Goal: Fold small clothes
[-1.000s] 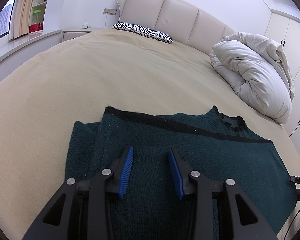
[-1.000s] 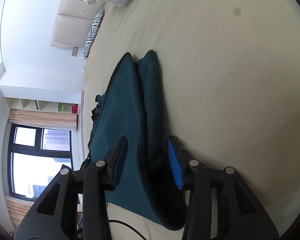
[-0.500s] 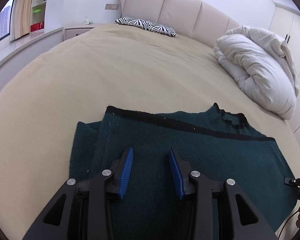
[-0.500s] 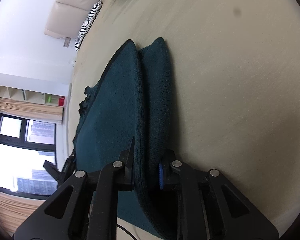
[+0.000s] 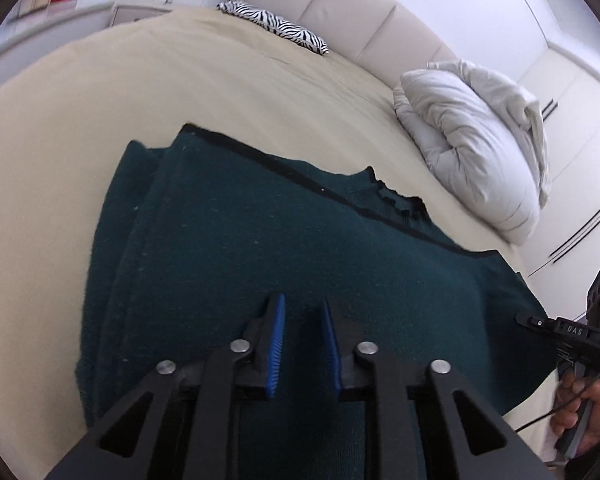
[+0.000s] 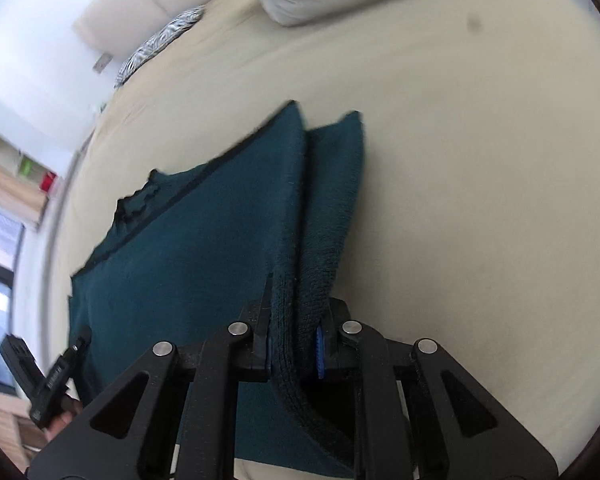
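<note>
Your dark green sweater [image 5: 260,248] lies flat on the beige bed [image 5: 100,92], its black-trimmed edge and collar toward the headboard [image 5: 340,12], one side folded back in a narrow strip. Your right gripper [image 6: 292,320] is pinching the sweater's doubled edge — the thick knit fold runs between the two fingers and is drawn up off the sheet there, the blue pads pressing it from both sides. Your left gripper [image 5: 302,320] sits over the middle of the sweater; its jaws have just been closing and now stand narrow, with a thin gap between the blue pads and only flat knit showing in that gap, so I cannot tell whether they have caught any fabric. In the left wrist view your right hand [image 5: 584,416] shows at the sweater's right edge. A rumpled white duvet [image 5: 472,140] lies near the headboard, well apart from the sweater, and a zebra-print pillow [image 5: 276,32] rests against the headboard.
</note>
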Motion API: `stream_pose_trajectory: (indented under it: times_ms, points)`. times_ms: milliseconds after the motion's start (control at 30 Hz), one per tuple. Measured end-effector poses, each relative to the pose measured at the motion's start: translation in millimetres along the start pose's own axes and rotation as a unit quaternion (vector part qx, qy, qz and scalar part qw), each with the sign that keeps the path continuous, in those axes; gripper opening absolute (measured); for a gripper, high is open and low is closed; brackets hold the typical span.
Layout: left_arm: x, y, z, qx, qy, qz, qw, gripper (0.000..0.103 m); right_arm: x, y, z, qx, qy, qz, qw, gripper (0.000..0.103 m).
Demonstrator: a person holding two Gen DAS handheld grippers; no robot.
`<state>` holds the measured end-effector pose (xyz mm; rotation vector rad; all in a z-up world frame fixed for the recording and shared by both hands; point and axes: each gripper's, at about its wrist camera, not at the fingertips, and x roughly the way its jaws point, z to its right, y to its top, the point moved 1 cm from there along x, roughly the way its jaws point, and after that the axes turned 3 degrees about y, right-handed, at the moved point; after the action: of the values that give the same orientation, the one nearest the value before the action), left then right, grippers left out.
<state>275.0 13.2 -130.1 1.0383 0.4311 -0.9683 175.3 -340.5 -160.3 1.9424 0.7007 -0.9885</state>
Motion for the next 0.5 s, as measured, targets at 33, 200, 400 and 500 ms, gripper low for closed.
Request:
stream_pose_trajectory:
  times_ms: [33,200,400,500]
  points:
    - [-2.9,1.0,-4.4,-0.011,-0.010,0.001,0.9999,0.020,-4.3,-0.3,-29.3,-0.040,-0.016,0.005,0.999,0.013]
    - [-27.1,-1.3,-24.2,-0.058,-0.046,0.023,0.9970,0.033,-4.2,-41.8,-185.9,-0.257,-0.016,0.013,0.966,0.013]
    - [-42.4,4.1,-43.6,-0.106,-0.083,0.028,0.9905,0.054,61.1,-113.7,-270.6,-0.364,0.008,-0.059,0.929,0.013]
    - [-36.7,10.9,-34.4,-0.112,-0.102,0.015,0.9883,0.056,61.4,-121.3,-274.5,-0.379,-0.007,-0.040,0.924,0.013]
